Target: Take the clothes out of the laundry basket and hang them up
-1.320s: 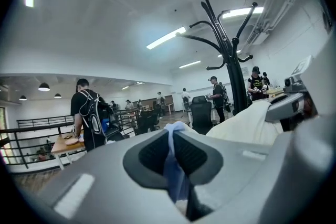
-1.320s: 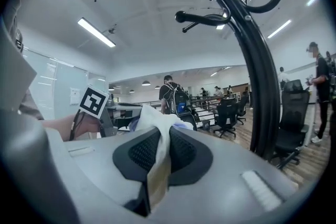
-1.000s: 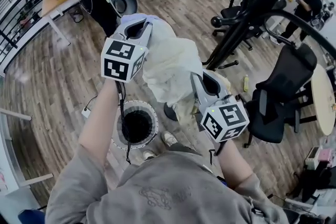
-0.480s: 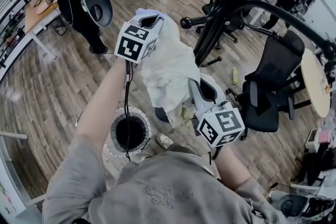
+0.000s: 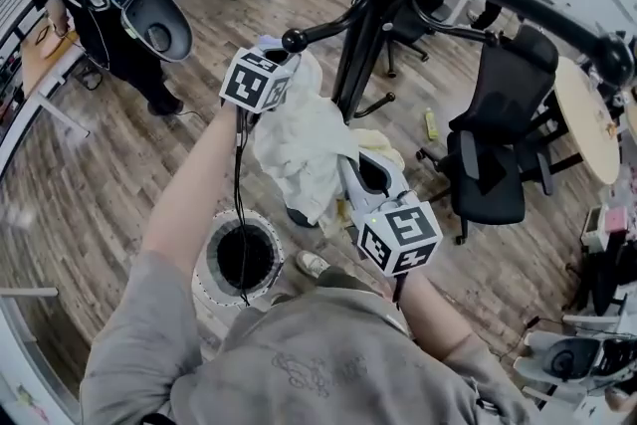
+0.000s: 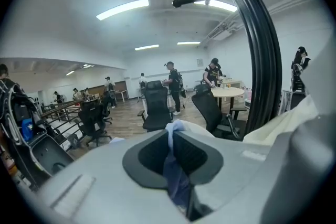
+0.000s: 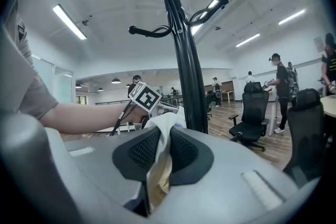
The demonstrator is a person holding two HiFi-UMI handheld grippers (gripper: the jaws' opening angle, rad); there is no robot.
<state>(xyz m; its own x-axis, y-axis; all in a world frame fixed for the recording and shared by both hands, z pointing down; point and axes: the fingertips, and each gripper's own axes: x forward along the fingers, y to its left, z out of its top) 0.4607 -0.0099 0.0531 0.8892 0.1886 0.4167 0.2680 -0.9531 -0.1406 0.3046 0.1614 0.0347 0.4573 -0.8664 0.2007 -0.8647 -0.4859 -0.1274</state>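
Floorboards (image 5: 109, 164) fill most of your head view, wood planks running off in every direction under you. Next biggest is the black coat rack (image 5: 383, 5) right ahead of you, with curved hooks branching out left and right. One knob-tipped hook ends just beside your left claw (image 6: 170, 131). Off to the right there's a black office chair (image 5: 493, 164), well apart from everything else.

The white garment (image 5: 304, 149) is up in the air, strung between your two claws, bunched and drooping. It hangs close to the rack's pole, on the near-left side of it. So it's clear of the laundry basket (image 5: 209, 249), which sits on the floor down by your feet, under your left forearm.

Your left claw is the far one. It's pinched tight on a fold of the garment, with cloth poking out past the tips. Your right claw (image 7: 165, 131) is nearer you and lower, also clamped narrow on the same garment, with a yellowish bit of cloth bunched deep between the jaws.
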